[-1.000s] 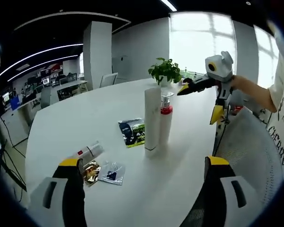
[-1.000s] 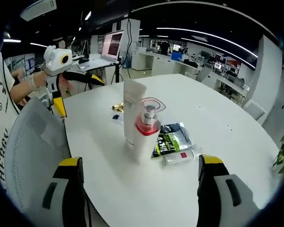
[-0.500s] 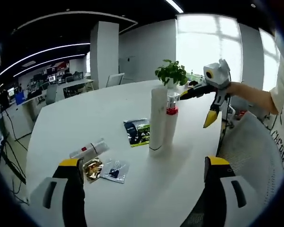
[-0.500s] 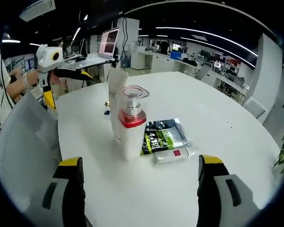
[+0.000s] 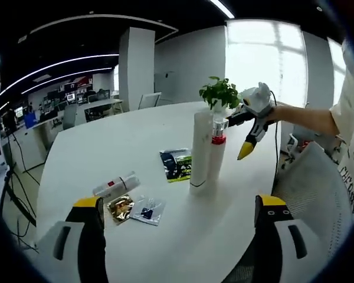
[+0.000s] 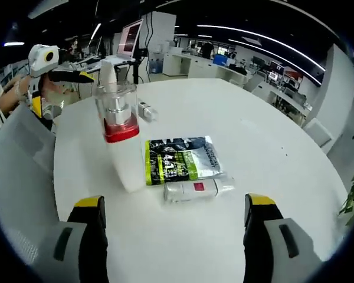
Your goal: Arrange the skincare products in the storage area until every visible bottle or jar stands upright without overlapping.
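**One small tube still lying flat**

In your left gripper view, the left gripper (image 5: 177, 236) stands wide and empty. Far left on the round white table (image 5: 106, 141) lies the small clear tube with a red label (image 5: 115, 185), then a gold sachet (image 5: 120, 207) and a clear sachet (image 5: 148, 210) just beside it. Further right, the tall white tube (image 5: 200, 154) and the red-collared pump bottle (image 5: 216, 154) already stand upright, touching or nearly. Your right gripper (image 6: 176, 236), wide and empty, faces the lying tube, probably to right it.

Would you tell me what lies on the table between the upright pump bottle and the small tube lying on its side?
In the right gripper view, a dark and green sachet lies flat between the pump bottle and the tube.
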Demonstrator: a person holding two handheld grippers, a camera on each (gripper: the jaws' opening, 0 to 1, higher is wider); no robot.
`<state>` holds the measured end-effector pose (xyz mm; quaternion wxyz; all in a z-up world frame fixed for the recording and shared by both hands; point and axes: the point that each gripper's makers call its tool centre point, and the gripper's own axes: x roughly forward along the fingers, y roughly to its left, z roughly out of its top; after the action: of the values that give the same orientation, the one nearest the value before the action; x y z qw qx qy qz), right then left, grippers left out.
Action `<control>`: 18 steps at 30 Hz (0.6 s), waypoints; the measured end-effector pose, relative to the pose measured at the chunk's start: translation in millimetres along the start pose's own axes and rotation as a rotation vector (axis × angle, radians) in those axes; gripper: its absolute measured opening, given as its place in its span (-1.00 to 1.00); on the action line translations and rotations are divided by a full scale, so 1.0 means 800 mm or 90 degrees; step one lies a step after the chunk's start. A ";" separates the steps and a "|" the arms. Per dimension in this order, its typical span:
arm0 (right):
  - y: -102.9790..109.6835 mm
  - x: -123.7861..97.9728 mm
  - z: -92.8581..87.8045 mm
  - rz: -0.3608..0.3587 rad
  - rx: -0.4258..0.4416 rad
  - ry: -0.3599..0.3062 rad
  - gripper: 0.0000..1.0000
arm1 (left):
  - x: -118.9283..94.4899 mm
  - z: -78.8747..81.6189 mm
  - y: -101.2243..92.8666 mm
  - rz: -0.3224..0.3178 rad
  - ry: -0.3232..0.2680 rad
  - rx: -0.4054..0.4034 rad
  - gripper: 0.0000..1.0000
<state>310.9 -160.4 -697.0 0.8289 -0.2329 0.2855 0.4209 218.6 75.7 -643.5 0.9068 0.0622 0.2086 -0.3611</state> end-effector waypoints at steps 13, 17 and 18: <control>-0.025 0.044 -0.016 0.023 -0.002 0.019 0.91 | -0.008 0.000 0.006 0.025 0.004 0.002 0.99; -0.028 0.053 -0.017 0.029 0.000 0.020 0.91 | -0.007 -0.002 0.002 0.018 0.010 0.002 0.99; -0.030 0.056 -0.017 0.029 0.001 0.023 0.91 | -0.007 -0.002 0.002 0.020 0.012 0.004 0.99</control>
<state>348.8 -156.8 -733.5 0.8139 -0.2334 0.3058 0.4354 216.1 80.7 -642.5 0.9100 0.0718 0.2153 -0.3470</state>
